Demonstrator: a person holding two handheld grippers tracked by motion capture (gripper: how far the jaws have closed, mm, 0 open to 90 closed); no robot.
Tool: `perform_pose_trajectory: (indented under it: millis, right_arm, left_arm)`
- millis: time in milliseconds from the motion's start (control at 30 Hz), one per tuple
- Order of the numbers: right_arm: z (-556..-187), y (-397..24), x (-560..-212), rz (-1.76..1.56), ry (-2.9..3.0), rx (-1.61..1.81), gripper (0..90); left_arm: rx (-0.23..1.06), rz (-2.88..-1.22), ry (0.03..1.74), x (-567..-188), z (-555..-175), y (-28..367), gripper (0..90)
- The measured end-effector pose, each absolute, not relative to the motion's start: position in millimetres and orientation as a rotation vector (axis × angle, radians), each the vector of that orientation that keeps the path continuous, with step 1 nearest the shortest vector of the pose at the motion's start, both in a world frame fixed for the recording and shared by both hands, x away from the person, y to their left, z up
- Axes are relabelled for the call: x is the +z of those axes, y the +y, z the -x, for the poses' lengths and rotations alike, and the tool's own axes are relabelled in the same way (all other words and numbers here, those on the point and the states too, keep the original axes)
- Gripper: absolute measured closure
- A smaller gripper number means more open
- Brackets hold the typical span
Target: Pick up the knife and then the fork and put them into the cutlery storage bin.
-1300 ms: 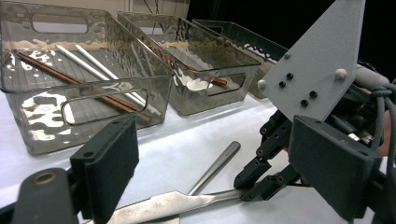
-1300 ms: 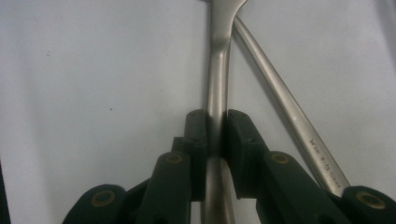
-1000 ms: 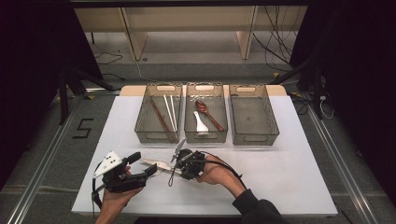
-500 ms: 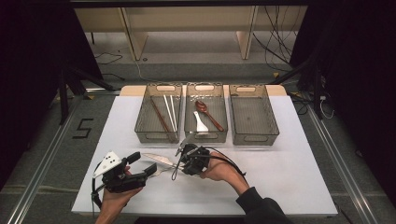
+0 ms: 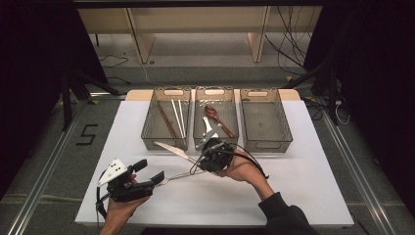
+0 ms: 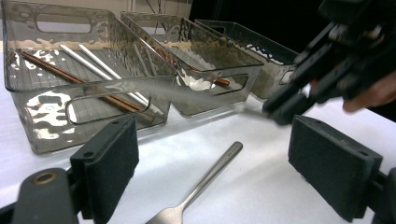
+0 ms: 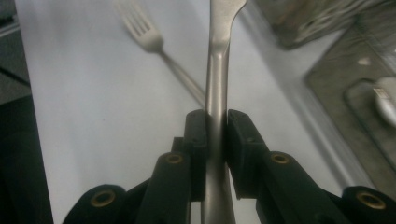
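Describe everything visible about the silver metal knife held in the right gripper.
The silver metal knife looks like plain, matte steel table cutlery. The right gripper is shut on its narrow handle, with both black pads pressing its sides. In the high view the blade points left from the gripper, lifted above the white table, its tip near the front of the left clear bin. A silver fork lies on the table beneath it, apart from it. The blurred blade crosses the left gripper view.

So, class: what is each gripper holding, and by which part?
The right gripper clamps a slim silver metal knife by its handle; the left gripper holds nothing.
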State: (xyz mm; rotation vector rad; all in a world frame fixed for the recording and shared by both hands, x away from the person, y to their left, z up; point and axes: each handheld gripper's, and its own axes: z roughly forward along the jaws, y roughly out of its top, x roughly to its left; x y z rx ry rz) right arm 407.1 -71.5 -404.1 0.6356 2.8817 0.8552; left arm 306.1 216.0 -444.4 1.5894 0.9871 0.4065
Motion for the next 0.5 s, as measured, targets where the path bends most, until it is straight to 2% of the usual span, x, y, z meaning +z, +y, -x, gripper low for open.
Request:
perform_pose_trajectory:
  millis: [500]
  right_arm:
    - [-440.1, -152.3, -364.9, -0.939, 2.653, 0.963, 79.5]
  left_arm:
    - [0.407, -1.593, 0.986, -444.6, -306.2, 216.0, 15.6]
